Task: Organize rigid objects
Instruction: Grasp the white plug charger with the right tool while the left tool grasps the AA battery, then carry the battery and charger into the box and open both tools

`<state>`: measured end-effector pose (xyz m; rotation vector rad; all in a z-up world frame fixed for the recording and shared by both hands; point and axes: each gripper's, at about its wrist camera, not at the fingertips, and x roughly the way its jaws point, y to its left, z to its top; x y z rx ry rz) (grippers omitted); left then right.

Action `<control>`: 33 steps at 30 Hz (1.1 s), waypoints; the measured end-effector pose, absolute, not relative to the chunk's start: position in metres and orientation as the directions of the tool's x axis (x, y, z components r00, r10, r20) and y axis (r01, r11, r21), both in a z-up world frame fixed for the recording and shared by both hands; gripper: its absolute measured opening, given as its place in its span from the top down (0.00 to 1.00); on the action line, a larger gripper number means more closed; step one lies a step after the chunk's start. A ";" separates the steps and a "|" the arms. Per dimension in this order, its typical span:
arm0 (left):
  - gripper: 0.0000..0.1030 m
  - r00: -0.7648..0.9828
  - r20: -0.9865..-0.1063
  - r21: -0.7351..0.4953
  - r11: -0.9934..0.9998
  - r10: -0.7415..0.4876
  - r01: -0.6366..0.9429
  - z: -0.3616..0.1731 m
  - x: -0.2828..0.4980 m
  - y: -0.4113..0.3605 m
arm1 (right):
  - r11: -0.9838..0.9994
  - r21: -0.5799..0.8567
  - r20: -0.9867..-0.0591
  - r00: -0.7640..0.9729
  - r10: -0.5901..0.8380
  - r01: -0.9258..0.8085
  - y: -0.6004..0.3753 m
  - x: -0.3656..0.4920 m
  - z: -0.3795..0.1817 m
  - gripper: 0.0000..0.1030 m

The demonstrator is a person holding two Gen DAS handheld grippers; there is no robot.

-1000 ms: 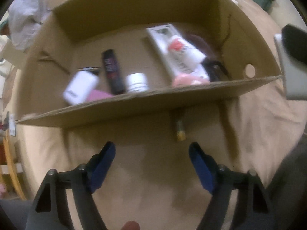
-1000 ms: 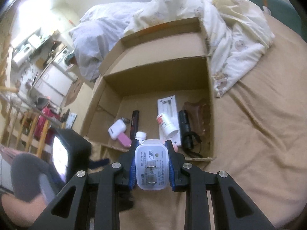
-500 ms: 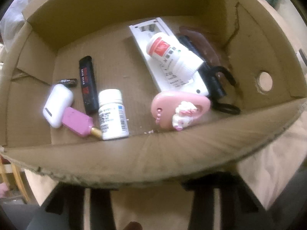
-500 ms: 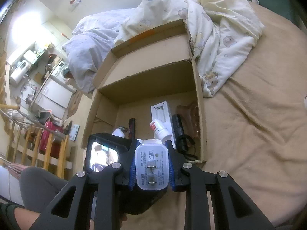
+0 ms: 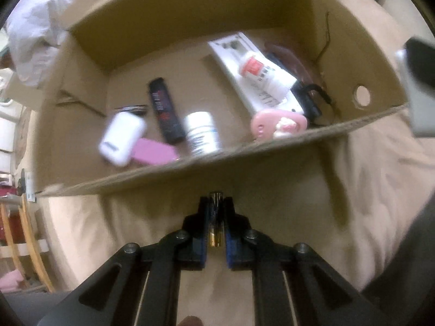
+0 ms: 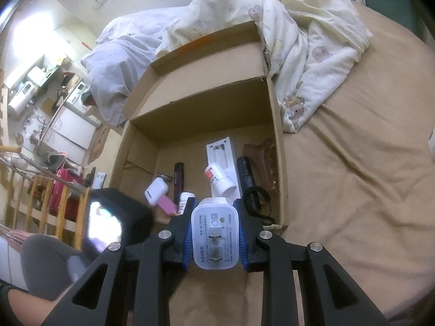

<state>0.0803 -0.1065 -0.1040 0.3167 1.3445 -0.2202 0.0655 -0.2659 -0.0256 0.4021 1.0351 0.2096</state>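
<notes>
While the left tool (image 5: 216,217) pinches a small battery (image 5: 216,226) just short of the cardboard box (image 5: 190,168), its jaws stand almost fully closed, blue pads on either flank of the cell, whose metal cap pokes out beyond the tips. I judge the battery light, stiff and smooth-skinned, so it could slip or swivel; a hold across the middle of its barrel, as here, looks safest, and it will take a drop into the box without harm. The right tool (image 6: 214,237) is closed on a white charger plug (image 6: 214,237), gripped by its two flat sides with the prongs facing the camera, above the near wall of the box. That plug is hard plastic, light, rigid and a little glossy; the flat sides are the right place to take it, not the prongs. Inside the box lie a white earbud case (image 5: 122,138), a pink bar (image 5: 155,153), a black tube (image 5: 165,110), a white pill bottle (image 5: 202,133), a red-labelled bottle (image 5: 261,74) on a long white pack (image 5: 239,62), a pink charm (image 5: 277,126) and a black torch (image 6: 246,175). All of this rests on a bed with a tan sheet (image 6: 353,163).

Against the frame a second ago, the left tool's jaws were spread wide with the battery lying on the sheet ahead of them; now they have closed on it. The right tool's hold on the plug is unchanged.
</notes>
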 end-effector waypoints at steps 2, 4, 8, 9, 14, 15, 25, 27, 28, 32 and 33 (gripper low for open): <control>0.91 0.223 -0.975 0.091 0.949 0.022 0.303 -0.093 0.080 -0.090 | 0.909 0.417 -0.791 0.498 0.355 0.015 -0.265 0.065 -0.025 0.73; 0.91 0.238 -0.971 0.069 0.961 0.003 0.267 -0.079 0.081 -0.073 | 0.912 0.409 -0.795 0.496 0.350 0.012 -0.263 0.065 -0.025 0.73; 0.91 0.304 -0.952 0.054 0.966 -0.026 0.253 -0.048 0.080 -0.054 | 0.913 0.408 -0.793 0.495 0.354 0.002 -0.261 0.067 -0.025 0.73; 0.91 0.326 -0.945 0.054 0.967 -0.031 0.250 -0.039 0.081 -0.050 | 0.913 0.408 -0.793 0.495 0.356 -0.003 -0.260 0.068 -0.024 0.73; 0.91 0.379 -0.924 0.048 0.971 -0.046 0.234 -0.016 0.096 -0.052 | 0.921 0.388 -0.784 0.512 0.351 -0.037 -0.254 0.076 -0.020 0.73; 0.91 0.385 -0.922 0.048 0.972 -0.046 0.230 -0.013 0.102 -0.052 | 0.923 0.383 -0.782 0.518 0.348 -0.042 -0.253 0.079 -0.019 0.73; 0.91 0.399 -0.916 0.079 0.961 -0.035 0.265 -0.030 0.145 -0.083 | 0.928 0.365 -0.789 0.506 0.349 -0.071 -0.239 0.122 -0.029 0.73; 0.91 0.377 -0.925 0.073 0.958 -0.039 0.276 -0.045 0.150 -0.085 | 0.927 0.367 -0.799 0.484 0.357 -0.078 -0.234 0.127 -0.035 0.73; 0.91 0.371 -0.928 0.076 0.959 -0.032 0.272 -0.051 0.151 -0.085 | 0.928 0.364 -0.807 0.469 0.358 -0.082 -0.231 0.129 -0.039 0.73; 0.91 0.314 -0.949 0.052 0.967 -0.030 0.250 -0.071 0.155 -0.082 | 0.932 0.353 -0.836 0.418 0.356 -0.088 -0.223 0.130 -0.053 0.73; 0.91 0.306 -0.952 0.045 0.968 -0.034 0.246 -0.074 0.156 -0.081 | 0.934 0.347 -0.841 0.411 0.351 -0.086 -0.222 0.130 -0.055 0.73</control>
